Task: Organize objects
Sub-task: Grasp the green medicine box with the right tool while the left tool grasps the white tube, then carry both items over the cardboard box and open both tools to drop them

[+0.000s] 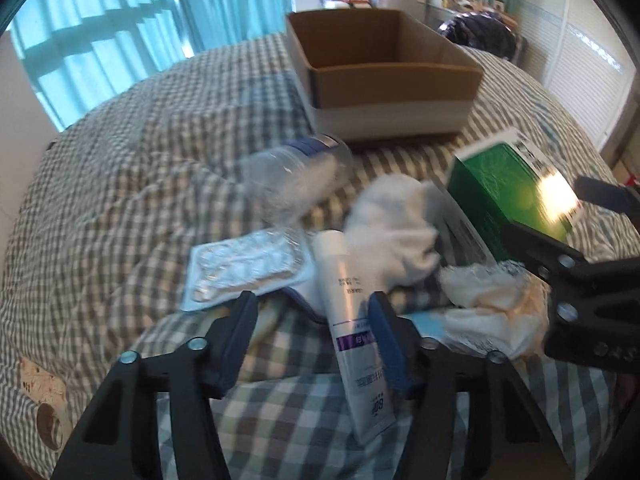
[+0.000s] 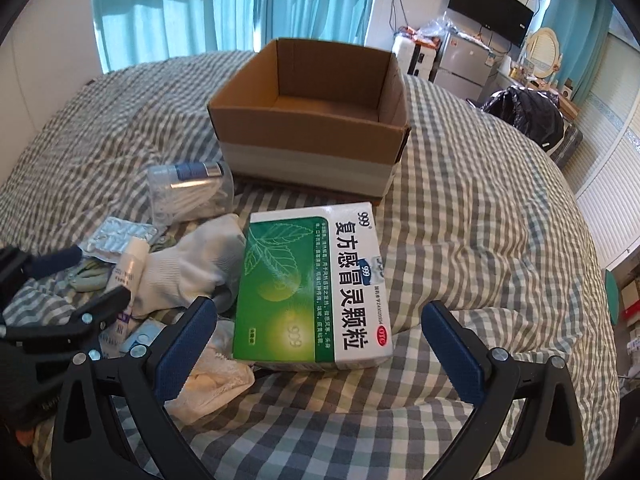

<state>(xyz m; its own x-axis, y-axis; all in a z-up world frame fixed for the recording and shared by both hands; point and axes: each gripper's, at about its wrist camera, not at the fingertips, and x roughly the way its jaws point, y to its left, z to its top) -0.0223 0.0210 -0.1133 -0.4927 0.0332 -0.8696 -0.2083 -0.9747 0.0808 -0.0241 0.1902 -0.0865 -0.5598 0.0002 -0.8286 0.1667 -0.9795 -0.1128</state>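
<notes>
Right claw (image 2: 320,344) spread wide, nothing pinched; the green medicine box (image 2: 316,288) lies flat on the bed, between and just ahead of its fingers. Left claw (image 1: 314,344) also spread, straddling the white tube (image 1: 354,336) without visibly pressing it.

Cardboard box (image 2: 312,120) sits open farther ahead of both claws; it looks empty.

Likely step: close on the green box and carry it into the carton. Grip across the narrow width, low enough to catch the side walls, and lift level so it clears the white sock (image 2: 192,264) beside it.

Readable: "999", "复方感冒灵颗粒", red "OTC" mark. Tube print is too blurred to read.
</notes>
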